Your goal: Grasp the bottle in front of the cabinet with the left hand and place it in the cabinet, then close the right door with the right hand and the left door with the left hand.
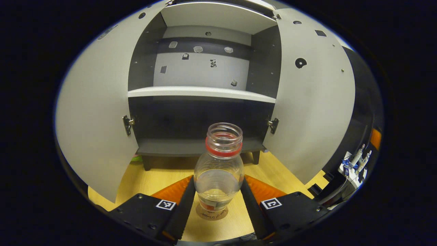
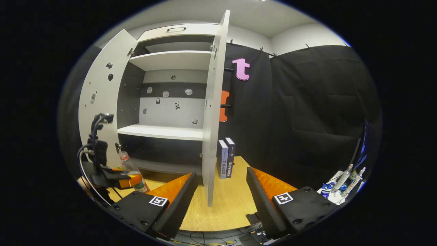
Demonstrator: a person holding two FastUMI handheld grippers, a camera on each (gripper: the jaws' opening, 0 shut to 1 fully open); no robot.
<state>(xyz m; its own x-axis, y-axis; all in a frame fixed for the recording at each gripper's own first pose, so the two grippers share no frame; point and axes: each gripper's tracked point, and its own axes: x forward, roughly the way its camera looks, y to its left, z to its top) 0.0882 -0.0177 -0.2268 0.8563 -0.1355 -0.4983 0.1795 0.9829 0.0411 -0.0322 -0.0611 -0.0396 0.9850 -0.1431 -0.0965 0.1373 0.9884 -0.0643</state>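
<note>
Bottle (image 1: pixel 219 167) between left gripper (image 1: pixel 218 200) fingers

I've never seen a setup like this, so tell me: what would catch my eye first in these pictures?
First, the clear, capless bottle with a red neck ring, standing on the wooden table between the fingers of the left gripper. Behind it, the grey cabinet stands with both doors swung wide open. In the right gripper view, the right gripper is open, facing the edge of the right door, with two dark books standing beside it.
</note>
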